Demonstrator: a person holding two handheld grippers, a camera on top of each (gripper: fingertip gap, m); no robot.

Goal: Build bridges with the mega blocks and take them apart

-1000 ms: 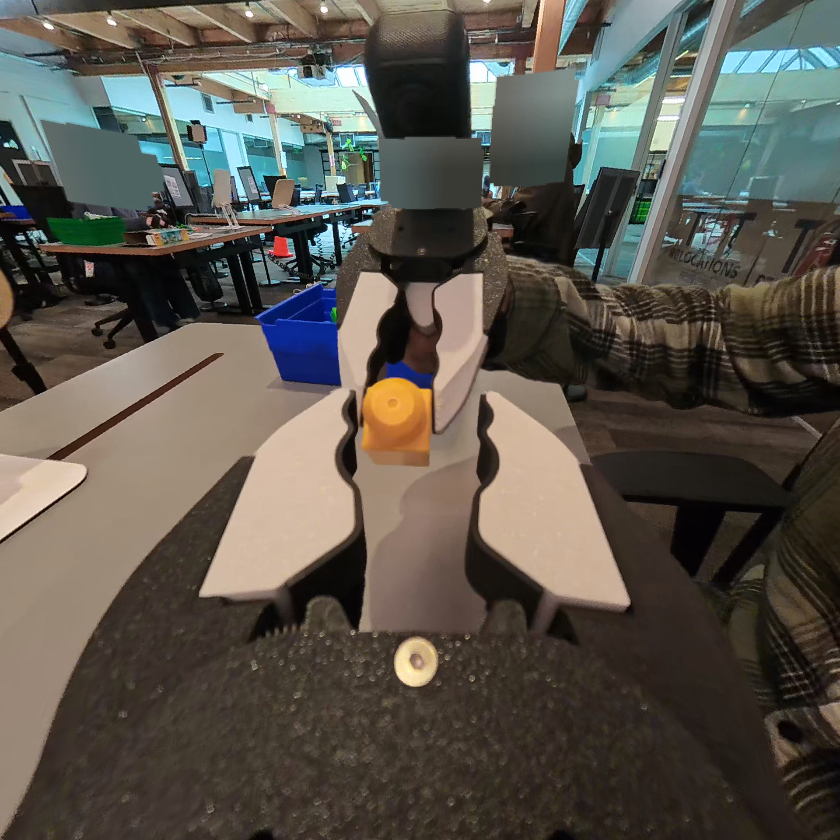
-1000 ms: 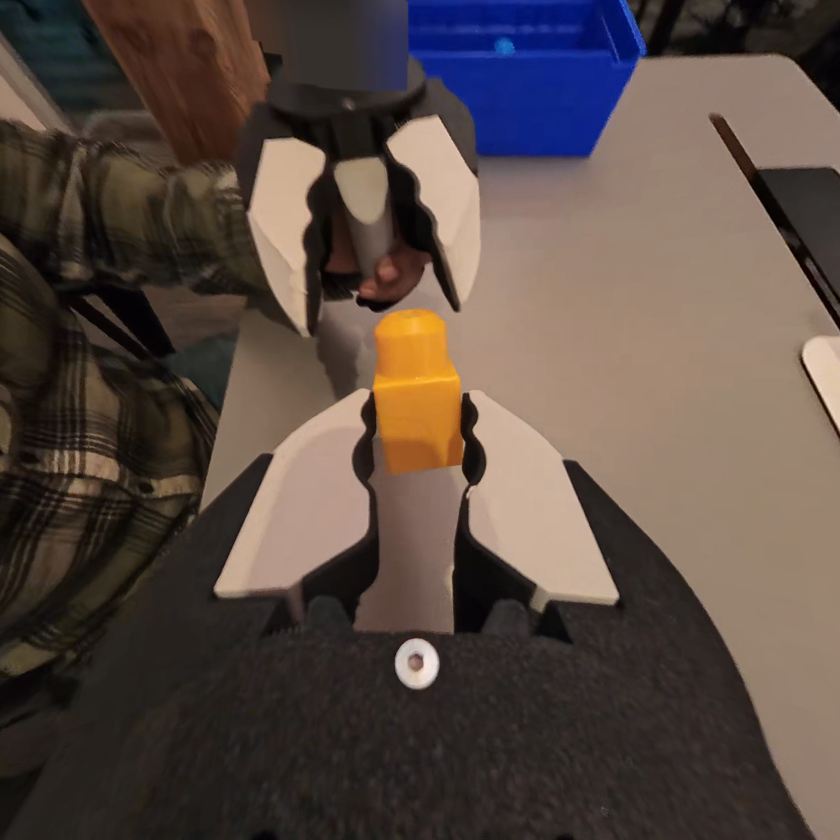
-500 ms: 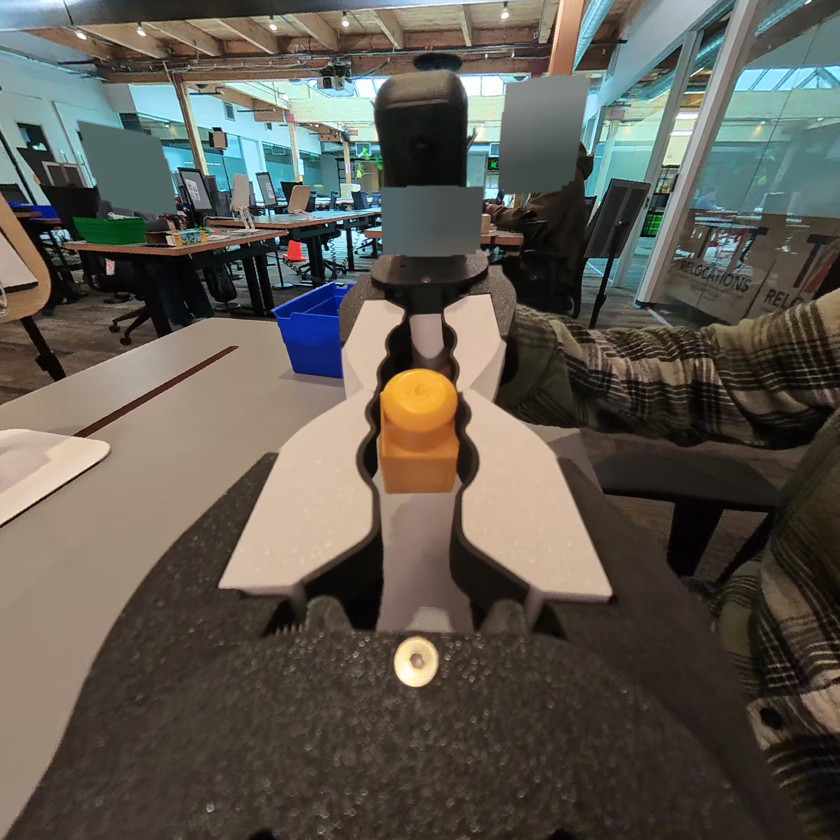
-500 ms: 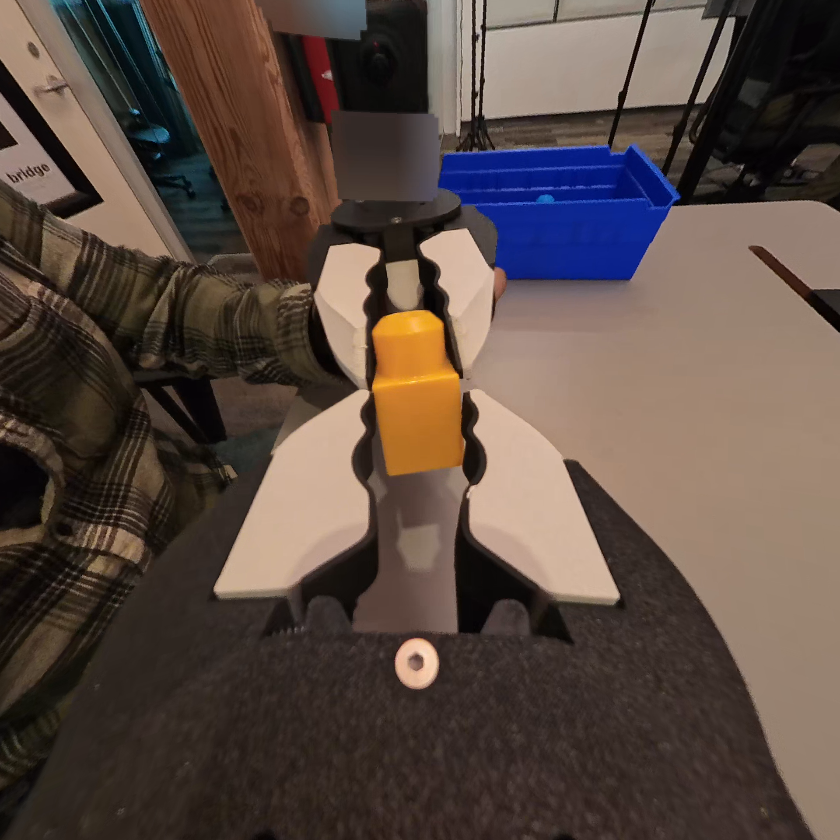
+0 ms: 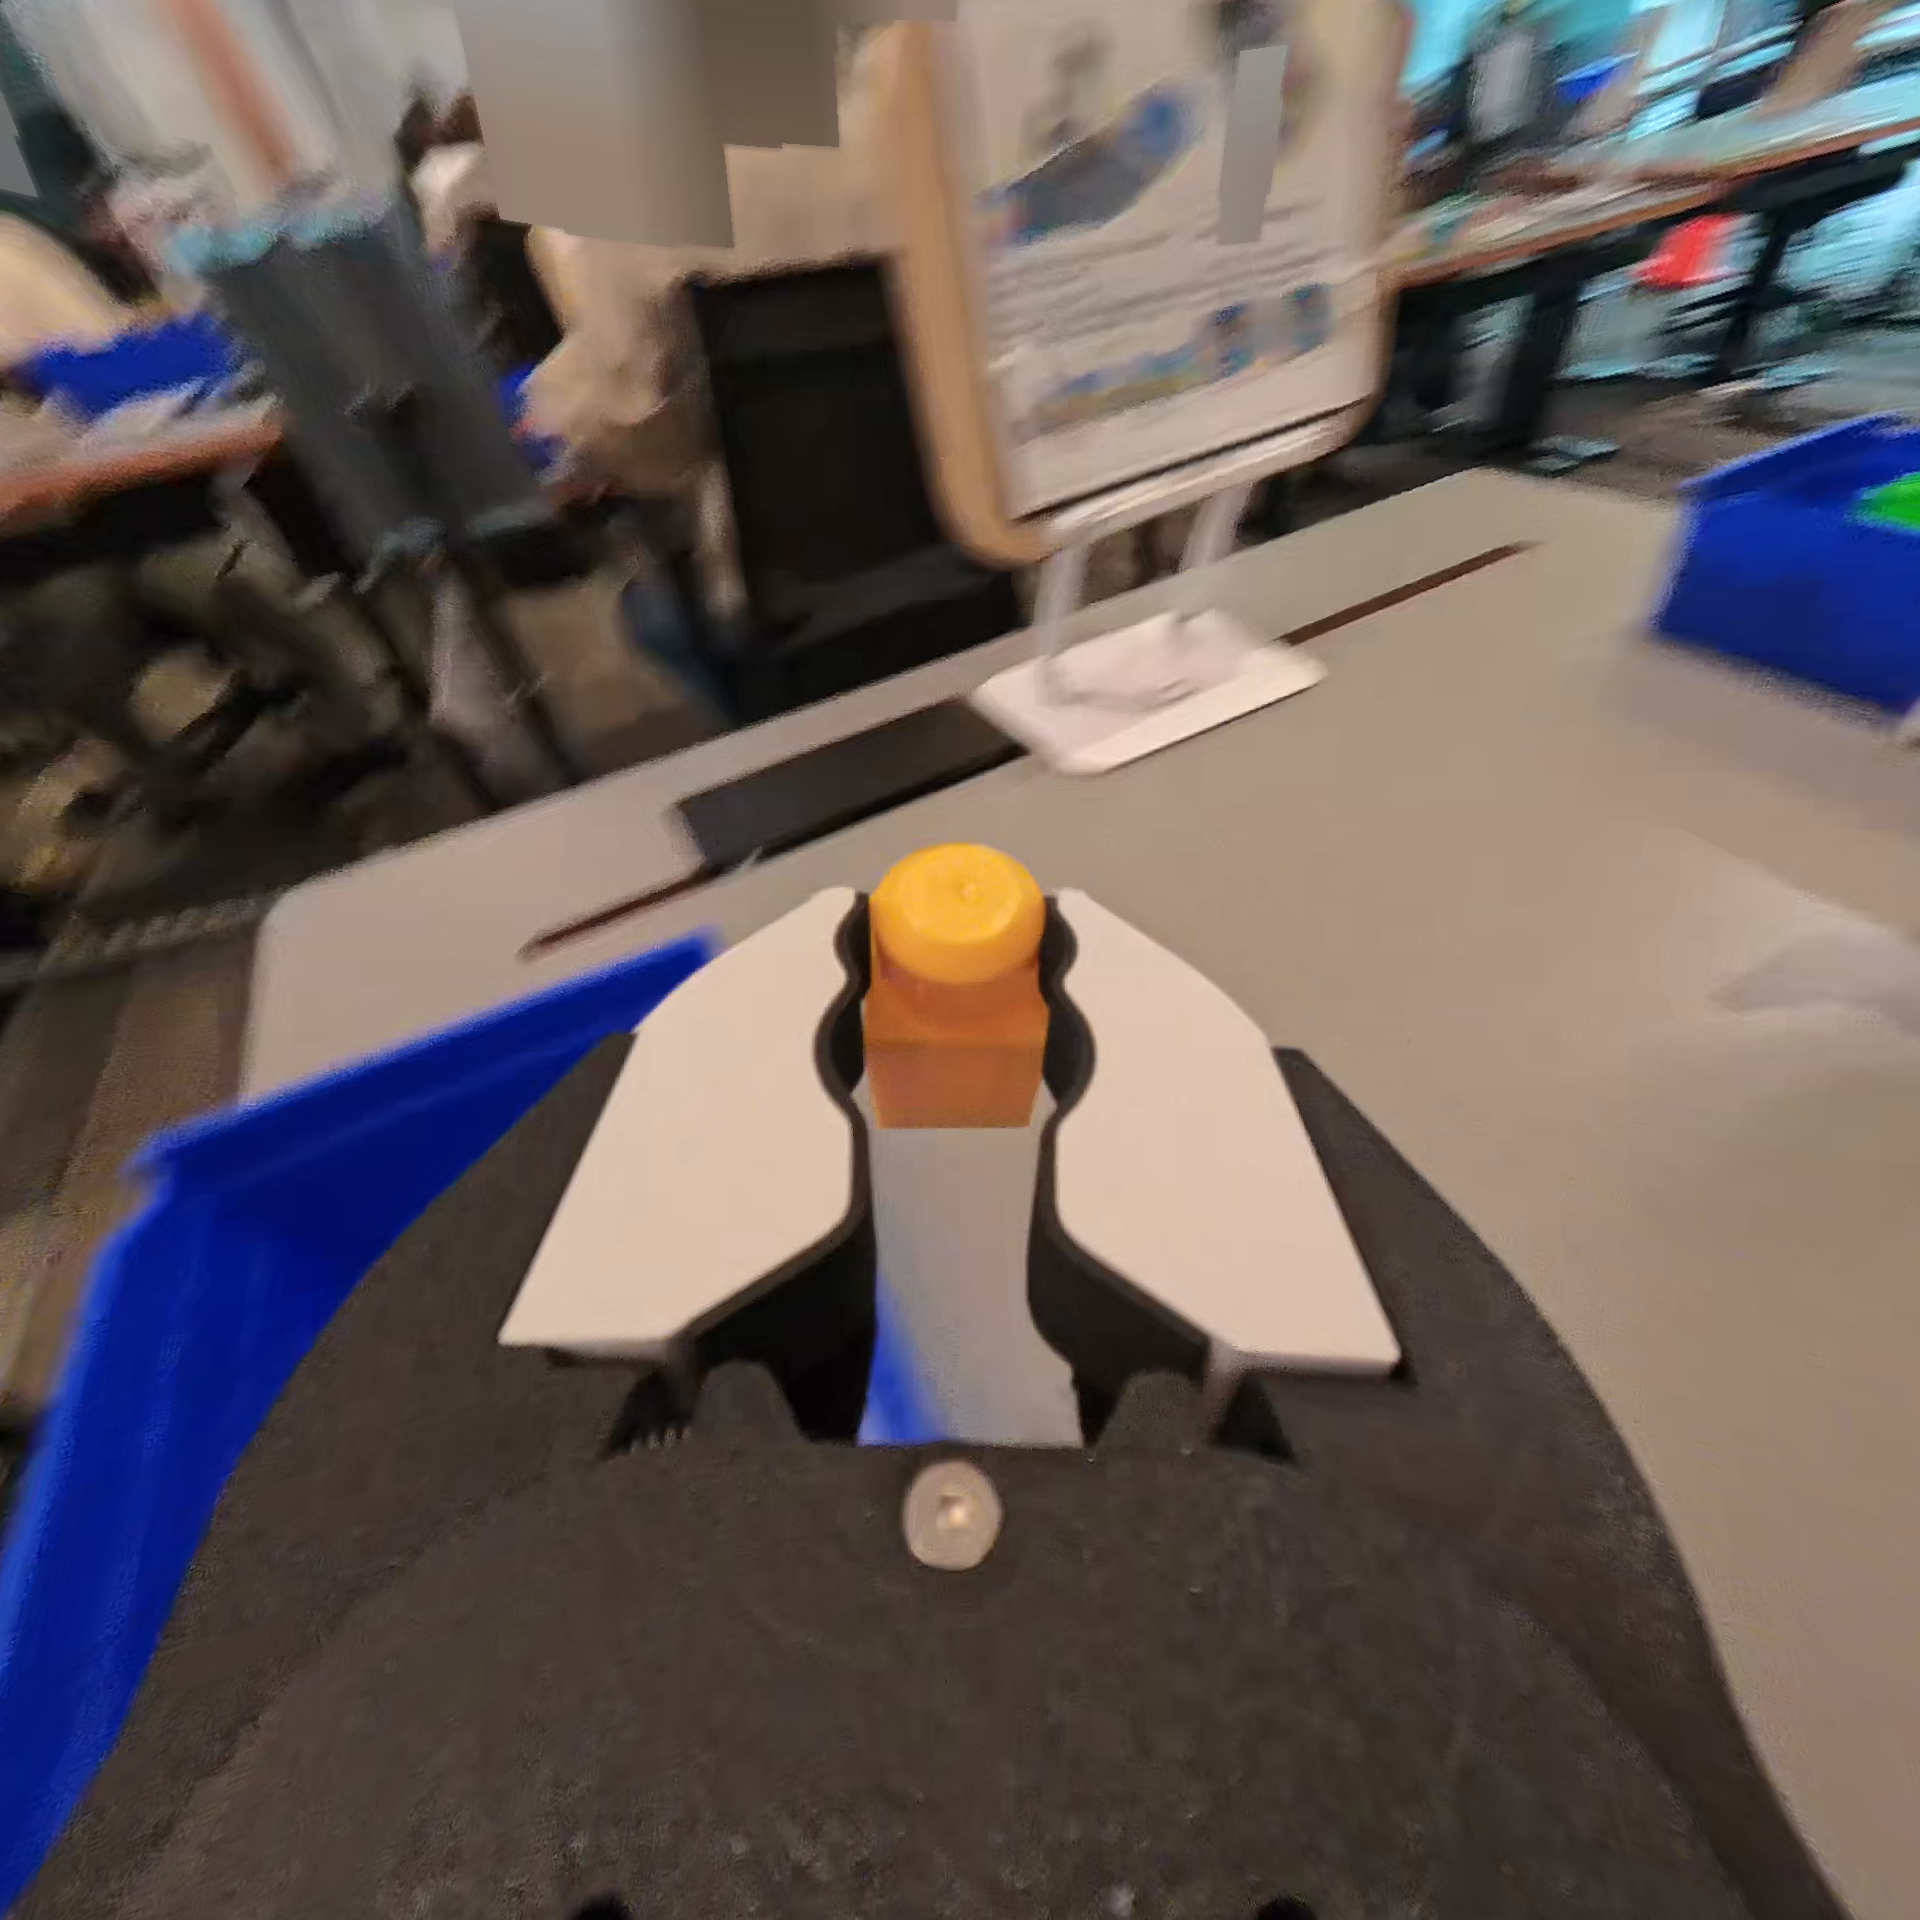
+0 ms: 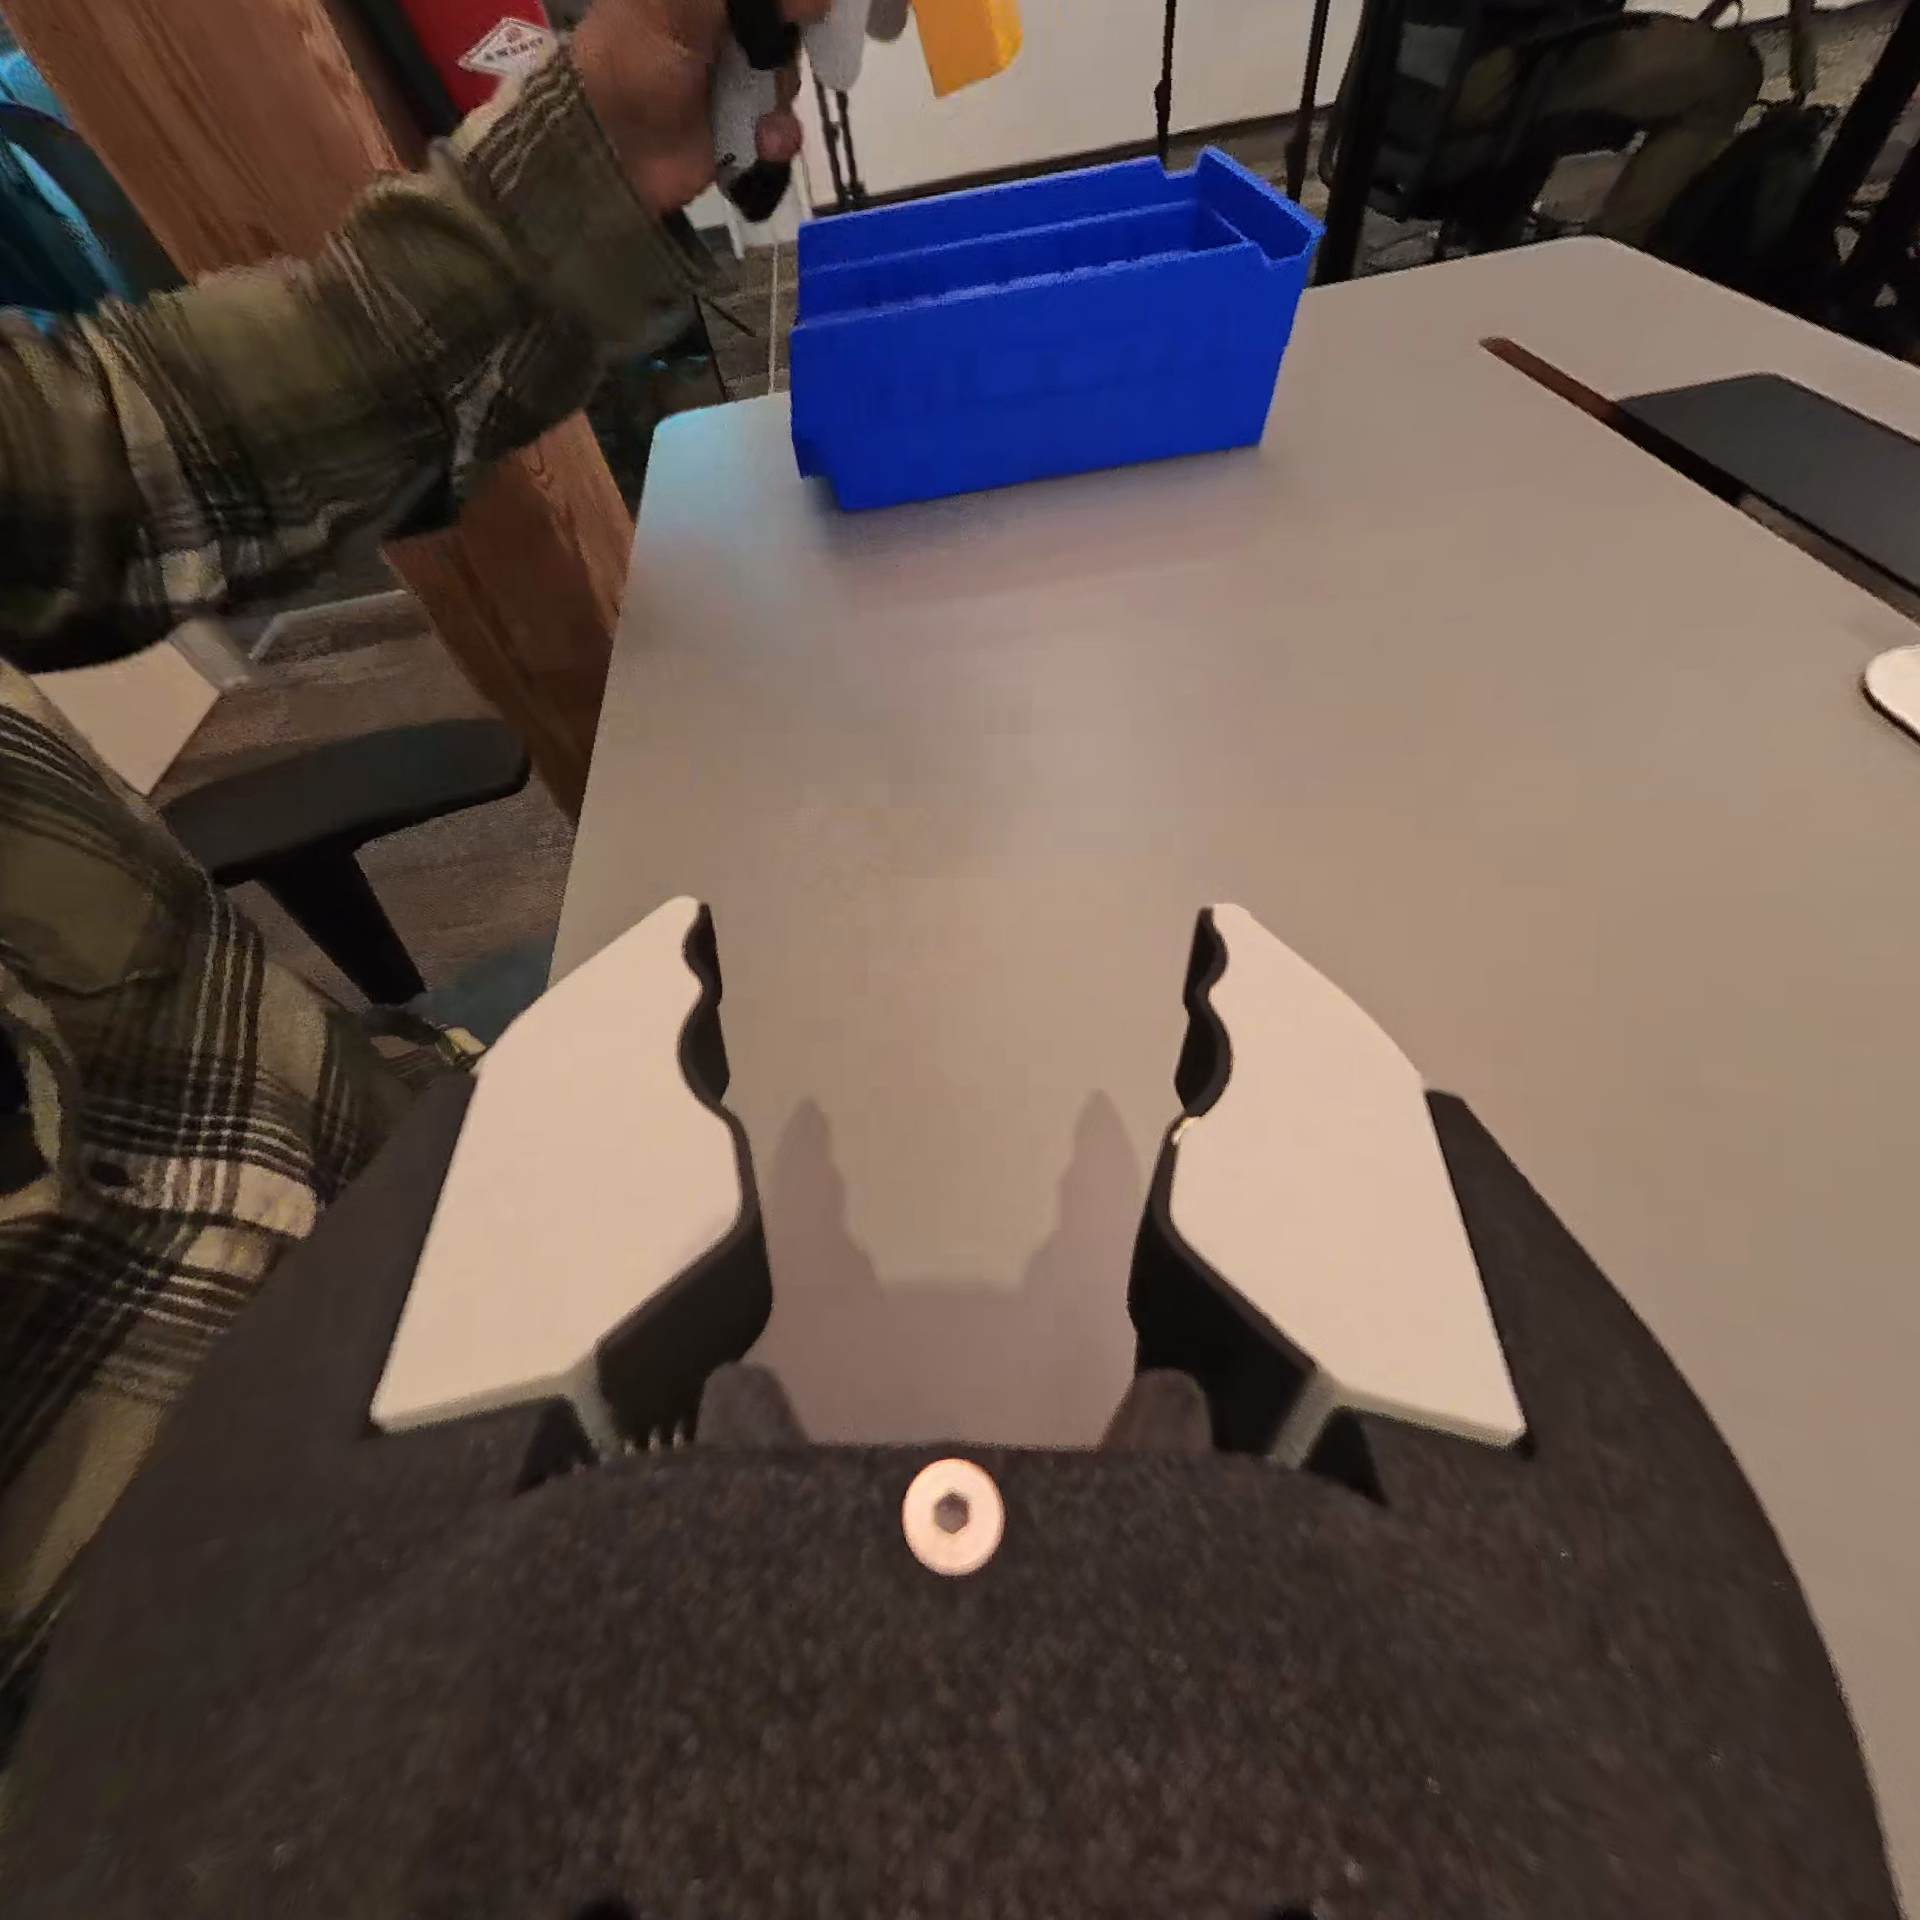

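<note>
Orange is the block (image 5: 954,1013) pinched tight between the two white fingers of the left gripper (image 5: 956,935). Its round knob points away from the camera. The block is up in the air above the grey table (image 5: 1455,935). A blue bin (image 5: 260,1299) sits close by on the left, and it looks blurry, so I cannot tell what is in it. The right gripper (image 6: 951,920) has its fingers spread wide apart with nothing between them. It hangs over the bare table top. Another blue bin (image 6: 1039,364) stands at the far table edge.
</note>
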